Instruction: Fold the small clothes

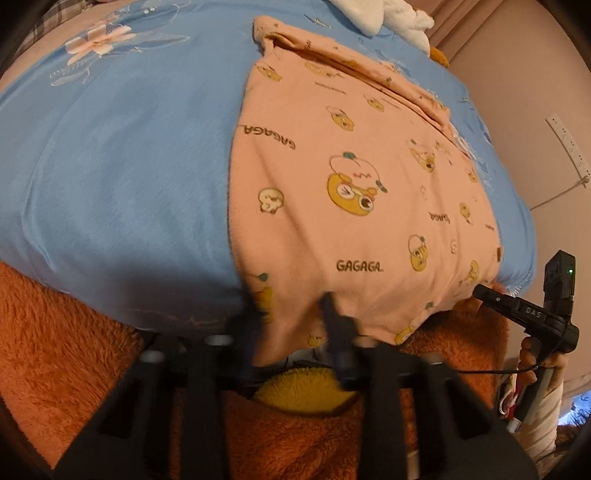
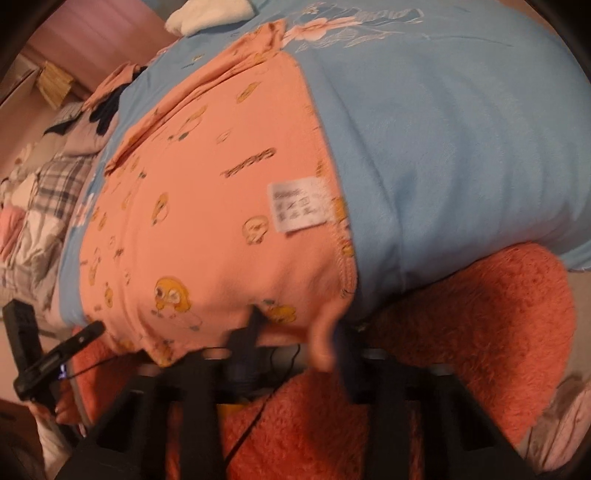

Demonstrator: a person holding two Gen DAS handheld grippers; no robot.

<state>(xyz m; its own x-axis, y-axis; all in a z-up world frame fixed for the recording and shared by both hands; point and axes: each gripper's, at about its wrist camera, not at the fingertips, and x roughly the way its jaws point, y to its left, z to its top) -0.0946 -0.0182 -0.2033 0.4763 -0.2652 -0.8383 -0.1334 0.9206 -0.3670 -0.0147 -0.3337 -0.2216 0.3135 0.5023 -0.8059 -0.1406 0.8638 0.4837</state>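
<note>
Peach garment (image 1: 354, 192) lies flat on the blue sheet (image 1: 122, 177), hem hanging over the sheet's near edge above the orange fleece (image 1: 66, 350). Print: yellow cartoon ducks plus "GAGAGA" repeated. White care tag (image 2: 298, 205) sits at the garment's right seam; its text is too blurred to read.

Left gripper (image 1: 291, 317): jaws clamped on the hem, cloth between the fingers (image 1: 334, 325). Right gripper (image 2: 295, 332): jaws grasping the hem corner near the tag side, fabric bunched between them. "DAS" reads on the right gripper's body in the left view. White cloth (image 1: 369, 14) lies beyond the garment's far end.
</note>
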